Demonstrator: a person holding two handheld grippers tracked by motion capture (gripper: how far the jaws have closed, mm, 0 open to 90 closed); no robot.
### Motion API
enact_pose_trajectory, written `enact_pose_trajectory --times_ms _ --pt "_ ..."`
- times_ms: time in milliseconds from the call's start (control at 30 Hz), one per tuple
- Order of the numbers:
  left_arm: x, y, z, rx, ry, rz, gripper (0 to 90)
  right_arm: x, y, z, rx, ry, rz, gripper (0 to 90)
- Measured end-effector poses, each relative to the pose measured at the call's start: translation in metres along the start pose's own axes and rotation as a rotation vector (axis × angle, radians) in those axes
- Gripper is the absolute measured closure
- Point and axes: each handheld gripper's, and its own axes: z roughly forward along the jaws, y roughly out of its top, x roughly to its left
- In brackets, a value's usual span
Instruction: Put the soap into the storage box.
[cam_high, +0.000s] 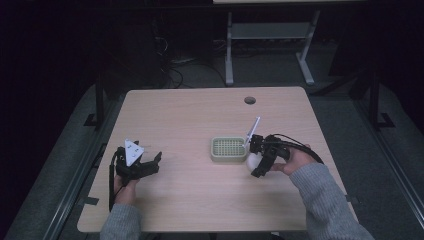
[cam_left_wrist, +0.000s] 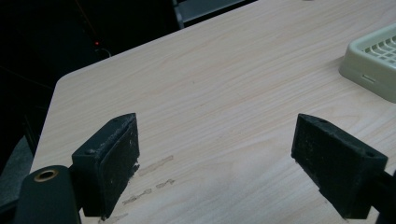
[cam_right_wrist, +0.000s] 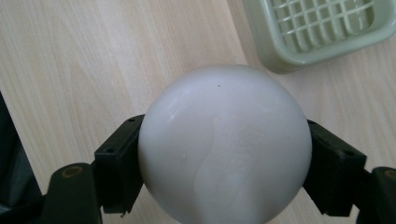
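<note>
Your left gripper (cam_high: 150, 162) sits low over the left part of the table (cam_high: 190, 107), held in your left hand (cam_high: 122, 186), and its jaws stand wide apart with nothing between them; in the left gripper view the gripper (cam_left_wrist: 215, 163) has bare wood under the gap and a few faint scuff marks (cam_left_wrist: 149, 175) on the tabletop near the left jaw. Moving toward the middle, a pale green slotted tray (cam_high: 229, 148) lies flat on the table, its corner (cam_left_wrist: 373, 60) showing at the right edge of the left gripper view. Just right of the tray, your right gripper (cam_high: 256, 159) is clamped on a smooth white ball (cam_high: 253, 161), your right hand (cam_high: 295, 160) behind it. In the right gripper view the ball (cam_right_wrist: 224, 144) is pressed between both jaws, with the tray (cam_right_wrist: 322, 32) close beyond it, apart from the ball.
</note>
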Motion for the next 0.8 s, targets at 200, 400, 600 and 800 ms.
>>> enact_pose_trajectory --times_ms 200,400,600,800 --pt "0.001 0.0 0.0 -0.002 0.003 0.0 14.8 -0.005 0.008 -0.003 -0.006 0.002 -0.008 23.3" --pt "0.001 0.0 0.0 -0.003 0.003 -0.005 14.8 -0.01 0.016 -0.004 -0.004 0.003 -0.01 23.3" --pt "0.001 0.0 0.0 -0.003 0.003 -0.005 14.8 -0.014 0.021 -0.004 -0.02 0.014 -0.01 23.4" --pt "0.001 0.0 -0.001 -0.004 0.003 -0.005 14.9 -0.018 0.032 -0.005 -0.014 0.006 -0.017 23.3"
